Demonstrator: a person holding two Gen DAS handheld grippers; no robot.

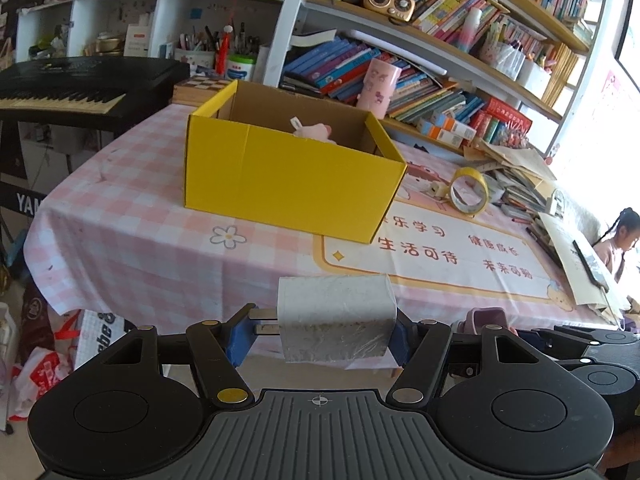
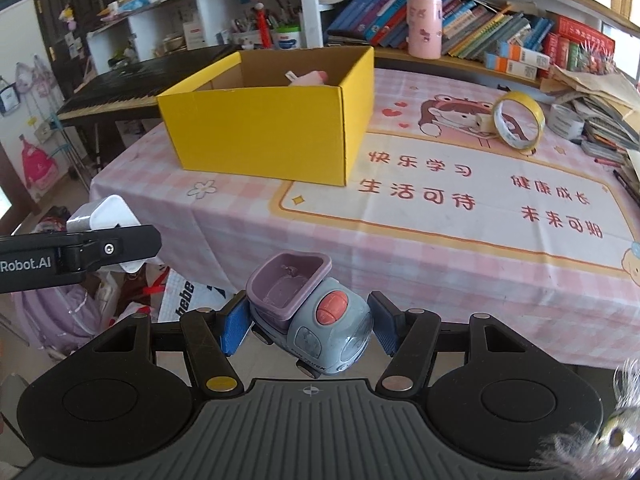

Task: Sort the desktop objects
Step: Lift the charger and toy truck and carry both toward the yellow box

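table [image 2: 460,240]: pink checked cloth | left tongs [image 1: 320,332] clamp charger [image 1: 336,316] | right tongs [image 2: 308,326] clamp toy truck [image 2: 312,320]

The right gripper [image 2: 308,326] has its jaws closed on a small blue-grey toy truck [image 2: 320,328] with a purple tub on its back, held off the near edge of the bench [image 2: 460,280]. On the bench stands an open yellow box [image 2: 264,128] with a pink item [image 2: 308,79] inside. A roll of yellow tape [image 2: 518,123] stands well right of it. At far left, the left gripper [image 2: 116,246] grips a white block [image 2: 106,216].
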